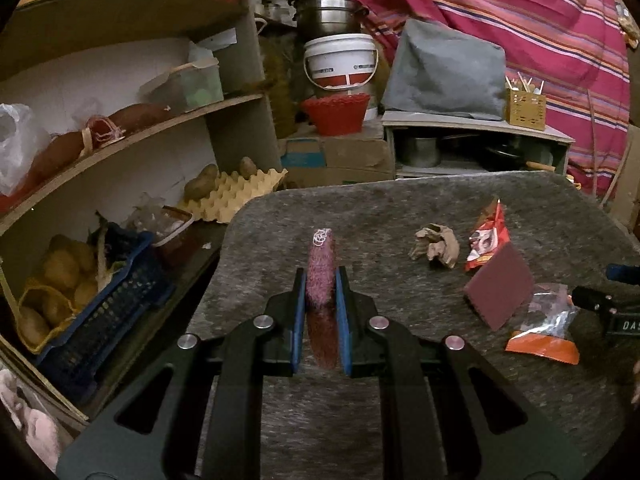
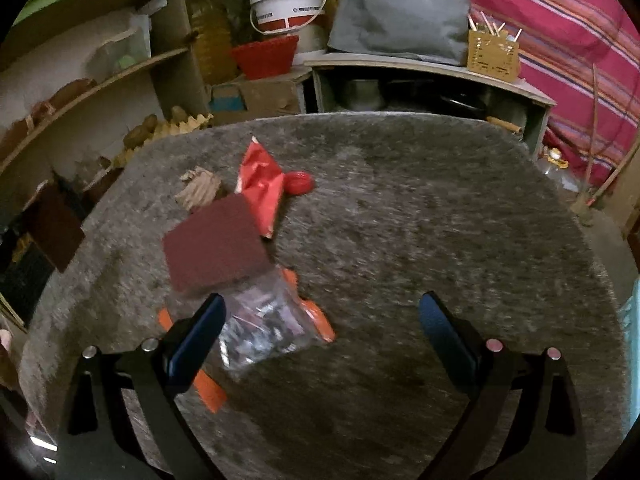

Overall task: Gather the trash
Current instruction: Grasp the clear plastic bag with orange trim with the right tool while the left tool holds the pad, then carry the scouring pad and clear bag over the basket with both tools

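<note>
My left gripper is shut on a maroon scouring pad, held edge-on above the grey felt table. On the table lie a crumpled brown paper, a red snack wrapper, a second maroon scouring pad and a clear bag with orange edges. My right gripper is open just above the table. Its left finger touches the clear bag. Ahead of it lie the maroon pad, the red wrapper, the brown paper and a red cap.
Wooden shelves stand at the left with potatoes, an egg tray and a blue crate. Behind the table are a white bucket, a red basket, a low cabinet and a striped cloth.
</note>
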The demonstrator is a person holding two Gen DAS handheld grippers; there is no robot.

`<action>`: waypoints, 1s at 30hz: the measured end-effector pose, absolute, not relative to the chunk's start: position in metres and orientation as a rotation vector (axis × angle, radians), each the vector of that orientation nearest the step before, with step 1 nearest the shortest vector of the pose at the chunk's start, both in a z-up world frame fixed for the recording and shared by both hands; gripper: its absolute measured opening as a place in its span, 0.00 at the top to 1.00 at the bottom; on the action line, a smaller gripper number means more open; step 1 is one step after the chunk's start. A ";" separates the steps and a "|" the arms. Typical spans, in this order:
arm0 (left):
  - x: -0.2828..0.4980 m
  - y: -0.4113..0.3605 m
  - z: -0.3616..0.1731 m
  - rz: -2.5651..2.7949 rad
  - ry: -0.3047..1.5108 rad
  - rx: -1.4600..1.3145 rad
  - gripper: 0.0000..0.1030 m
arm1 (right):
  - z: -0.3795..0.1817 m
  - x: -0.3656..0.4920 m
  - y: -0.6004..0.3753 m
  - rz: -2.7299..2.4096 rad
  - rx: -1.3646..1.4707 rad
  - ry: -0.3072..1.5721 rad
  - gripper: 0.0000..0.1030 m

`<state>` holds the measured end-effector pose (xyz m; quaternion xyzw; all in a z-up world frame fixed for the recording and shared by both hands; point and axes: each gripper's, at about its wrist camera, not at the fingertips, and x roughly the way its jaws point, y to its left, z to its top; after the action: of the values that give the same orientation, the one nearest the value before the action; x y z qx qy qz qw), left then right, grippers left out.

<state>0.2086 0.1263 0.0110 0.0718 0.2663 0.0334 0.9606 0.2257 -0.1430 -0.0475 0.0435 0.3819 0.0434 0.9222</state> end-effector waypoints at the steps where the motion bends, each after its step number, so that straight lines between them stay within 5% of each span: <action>1: 0.208 0.126 0.011 0.071 0.538 0.149 0.88 | -0.049 0.228 -0.141 0.087 0.086 0.789 0.08; 11: 0.213 0.130 0.008 0.080 0.571 0.162 0.88 | -0.081 0.242 -0.118 0.085 0.014 0.889 0.11; 16: 0.215 0.137 0.006 0.078 0.584 0.135 0.88 | -0.078 0.240 -0.113 0.133 0.012 0.882 0.43; 21: 0.214 0.139 0.004 0.072 0.591 0.120 0.88 | -0.077 0.236 -0.106 0.165 -0.013 0.878 0.61; 24: 0.213 0.136 0.005 0.061 0.591 0.102 0.88 | -0.073 0.231 -0.114 0.157 -0.009 0.863 0.88; 30: 0.213 0.111 0.010 0.026 0.579 0.087 0.88 | -0.056 0.217 -0.138 0.151 0.008 0.815 0.91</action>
<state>0.2126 0.1108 0.0100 0.0428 0.2855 0.0129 0.9573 0.2167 -0.1379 -0.0564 0.0038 0.3957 0.0733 0.9154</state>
